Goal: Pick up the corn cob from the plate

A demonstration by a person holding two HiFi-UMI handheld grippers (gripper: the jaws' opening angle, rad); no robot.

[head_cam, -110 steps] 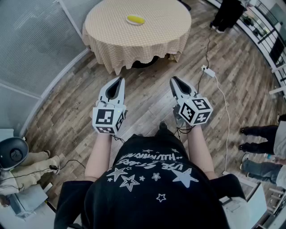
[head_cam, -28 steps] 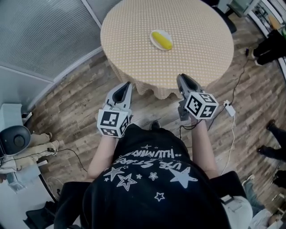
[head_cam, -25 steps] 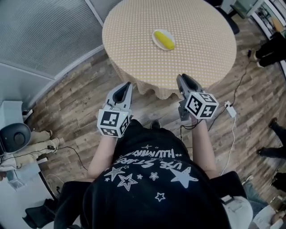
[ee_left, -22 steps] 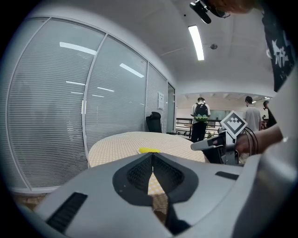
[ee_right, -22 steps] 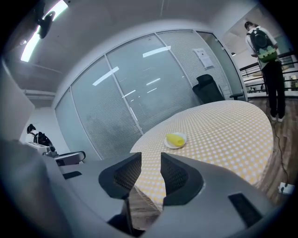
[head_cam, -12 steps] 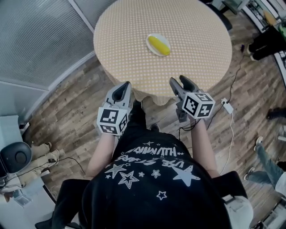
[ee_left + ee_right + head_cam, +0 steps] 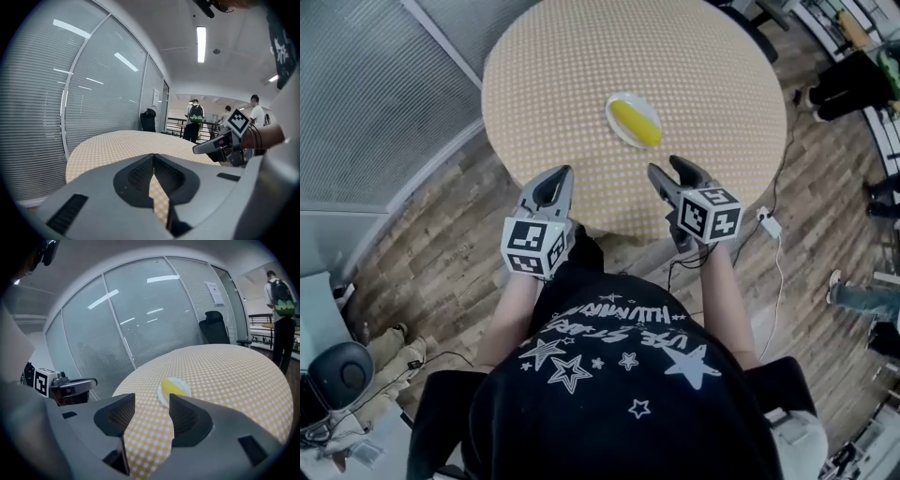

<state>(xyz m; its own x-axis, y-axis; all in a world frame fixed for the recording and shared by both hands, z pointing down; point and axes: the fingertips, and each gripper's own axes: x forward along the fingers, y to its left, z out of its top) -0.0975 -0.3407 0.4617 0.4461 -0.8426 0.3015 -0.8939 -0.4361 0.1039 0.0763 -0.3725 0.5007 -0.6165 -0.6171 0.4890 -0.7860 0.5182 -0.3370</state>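
Both my grippers have come forward over the round table's (image 7: pixel 544 84) near edge. My right gripper's (image 7: pixel 667 169) jaws are opening, empty; my left gripper (image 7: pixel 560 172) is pinched together. The corn cob (image 7: pixel 636 123) lies on its plate (image 7: pixel 612 111) just ahead of the right gripper, toward the table's middle, with checked cloth between.

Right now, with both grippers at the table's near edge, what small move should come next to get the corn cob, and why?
Probably move the right gripper forward over the table toward the corn cob. Its jaws are opening with nothing between them, and the cob lies on the plate just ahead. The left gripper is shut and farther away.
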